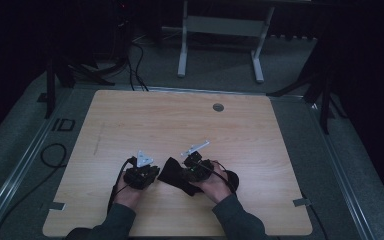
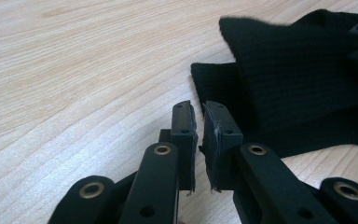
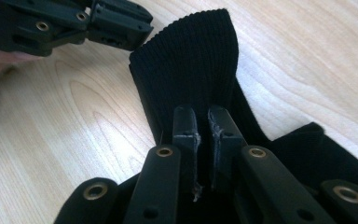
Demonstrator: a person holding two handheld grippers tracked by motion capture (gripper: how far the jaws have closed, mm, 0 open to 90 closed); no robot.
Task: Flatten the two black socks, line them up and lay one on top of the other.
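My left gripper [image 2: 199, 140] is clenched on nothing beside the black sock [image 2: 303, 79]; my right gripper [image 3: 204, 140] grasps its ribbed cuff.

It looked like a dim lab: a wooden table [image 1: 240, 130] on grey carpet, floor cables [image 1: 139, 65] at 11 o'clock, a white desk frame [image 1: 220, 30] at 12.

Both sleeves [image 1: 111, 220] are dark grey-green. Each gripper is black, with brass-ringed rivets on its fingers [image 2: 184, 135], and trails a black cable [image 1: 116, 184]. A grey three-cornered plate [image 1: 143, 159] tops each.
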